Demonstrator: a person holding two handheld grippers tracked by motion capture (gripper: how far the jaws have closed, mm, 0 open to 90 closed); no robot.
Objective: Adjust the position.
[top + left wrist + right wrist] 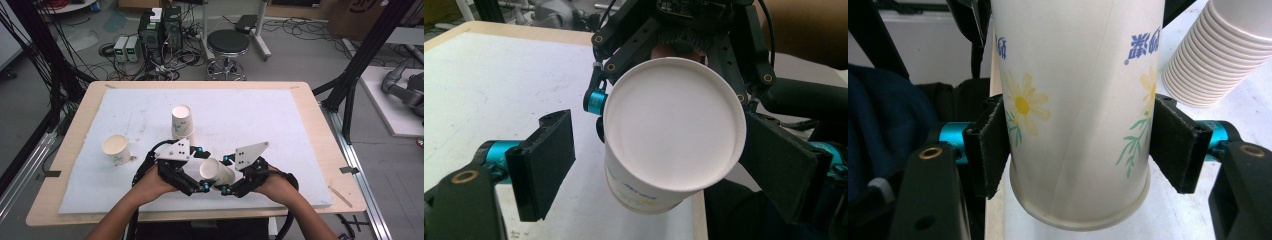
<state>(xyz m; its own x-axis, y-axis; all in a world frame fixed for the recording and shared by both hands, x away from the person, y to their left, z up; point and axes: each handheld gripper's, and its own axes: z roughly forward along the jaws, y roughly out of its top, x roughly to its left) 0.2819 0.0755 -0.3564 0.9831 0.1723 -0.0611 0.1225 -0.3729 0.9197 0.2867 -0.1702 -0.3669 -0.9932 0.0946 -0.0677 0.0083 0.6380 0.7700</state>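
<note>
A white paper cup [218,172] printed with yellow flowers lies tilted above the front of the white mat [250,115]. My right gripper [225,174] is shut on it. In the right gripper view both pads press the cup's [1078,100] sides near its base, with the right gripper [1083,145] around it. The cup's open mouth [674,125] faces my left gripper [659,160], whose jaws stand open on either side of the rim; the left pad [544,162] is clear of the cup. In the high view the left gripper [203,169] sits just left of the cup.
A stack of paper cups [182,122] stands mid-mat just beyond the grippers and appears as the stack [1218,55] at upper right. A single cup [116,149] stands upright at the left. The wooden table's front edge [200,216] is close behind my hands.
</note>
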